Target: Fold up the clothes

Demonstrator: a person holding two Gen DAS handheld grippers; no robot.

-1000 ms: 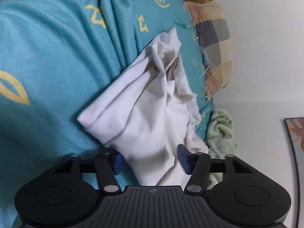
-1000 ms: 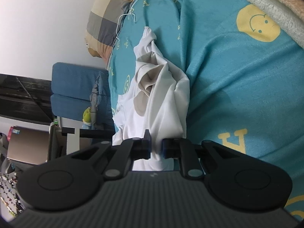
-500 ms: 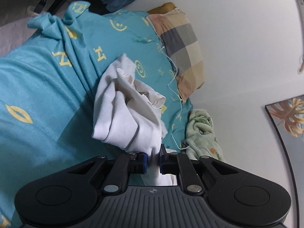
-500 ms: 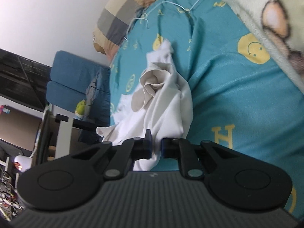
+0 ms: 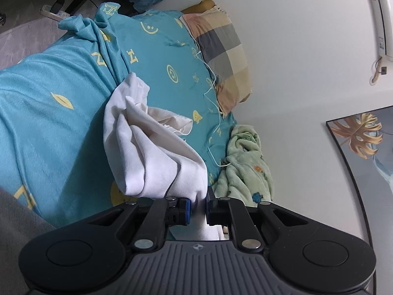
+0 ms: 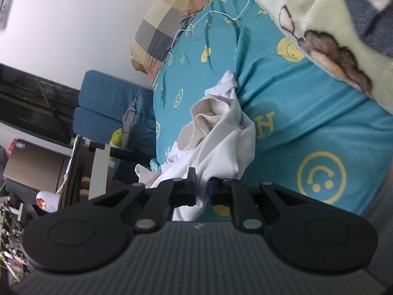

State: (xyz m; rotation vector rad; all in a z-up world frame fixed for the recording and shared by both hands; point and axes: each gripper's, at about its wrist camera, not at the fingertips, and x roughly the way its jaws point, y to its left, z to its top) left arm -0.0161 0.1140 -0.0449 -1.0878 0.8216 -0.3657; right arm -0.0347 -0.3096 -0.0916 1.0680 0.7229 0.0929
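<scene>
both grippers – left gripper (image 5: 197, 207), right gripper (image 6: 202, 191) – pinching crumpled white garment (image 5: 152, 157)

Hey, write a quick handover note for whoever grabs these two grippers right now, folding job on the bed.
Left gripper: shut on the white garment.
Right gripper: shut on another part of the same garment.
Garment: bunched and crumpled, trailing from both grippers onto the teal bedsheet.
Done: both grips taken.
Left: spread it flat, then fold; no fold shows yet.
</scene>
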